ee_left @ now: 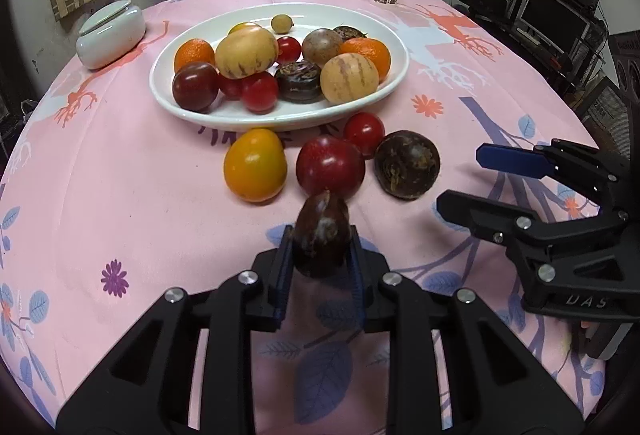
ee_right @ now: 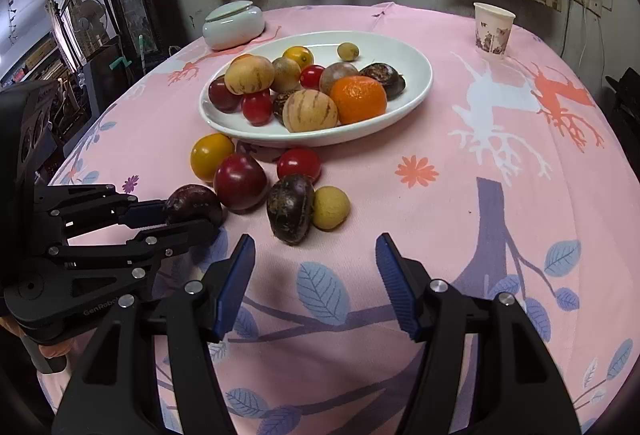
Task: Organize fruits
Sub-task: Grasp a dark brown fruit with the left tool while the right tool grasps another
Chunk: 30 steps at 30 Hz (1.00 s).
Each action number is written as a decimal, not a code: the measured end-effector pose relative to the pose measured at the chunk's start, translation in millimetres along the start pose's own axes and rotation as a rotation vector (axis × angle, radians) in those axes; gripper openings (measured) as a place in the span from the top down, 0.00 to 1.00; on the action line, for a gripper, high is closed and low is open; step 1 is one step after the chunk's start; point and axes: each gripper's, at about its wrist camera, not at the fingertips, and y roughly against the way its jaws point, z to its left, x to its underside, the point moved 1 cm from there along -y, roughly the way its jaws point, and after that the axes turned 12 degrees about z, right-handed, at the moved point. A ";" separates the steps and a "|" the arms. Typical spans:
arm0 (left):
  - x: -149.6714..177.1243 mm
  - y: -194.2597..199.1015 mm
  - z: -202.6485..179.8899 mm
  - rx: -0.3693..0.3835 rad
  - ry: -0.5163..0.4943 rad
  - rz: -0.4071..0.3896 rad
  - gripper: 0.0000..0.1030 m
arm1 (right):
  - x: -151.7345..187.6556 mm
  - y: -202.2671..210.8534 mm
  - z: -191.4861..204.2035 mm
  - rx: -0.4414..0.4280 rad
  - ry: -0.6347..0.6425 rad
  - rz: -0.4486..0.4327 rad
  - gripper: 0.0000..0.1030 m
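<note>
A dark brown, chestnut-like fruit [ee_left: 321, 240] sits clamped between my left fingers [ee_left: 283, 255], which have closed tight on its sides – it is low over the pink tablecloth [ee_left: 120, 203], though I cannot tell whether it is lifted clear. Just beyond my left gripper [ee_left: 320, 255] lies a dark red plum-like fruit [ee_left: 330, 166], with a yellow-orange fruit [ee_left: 255, 165] off its left finger, a dark round fruit [ee_left: 407, 164] off its right, and a small red tomato [ee_left: 364, 133] further ahead. Beyond them stands the white oval plate [ee_left: 384, 31], already heaped with oranges, striped melons and tomatoes.

I judge this the pick-up step for one loose fruit; the next move calls for carrying it forward over the near rim and setting it into a gap without knocking the pile.

My right gripper [ee_right: 316, 287] hovers about half open and holds nothing. Ahead of its fingers lie the dark round fruit and a small tan-green fruit [ee_right: 330, 207] touching it, apart from the pads
</note>
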 end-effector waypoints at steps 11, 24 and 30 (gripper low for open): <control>-0.5 3.0 5.3 0.003 0.018 -0.003 0.75 | 1.0 0.4 7.9 0.021 0.035 -0.011 0.39; 12.8 19.2 42.2 -0.009 0.099 -0.064 0.75 | -15.5 -4.0 19.3 0.007 -0.010 -0.010 0.54; 15.6 17.6 48.2 0.005 0.106 -0.070 0.75 | -22.7 -12.4 32.5 0.030 0.004 0.005 0.57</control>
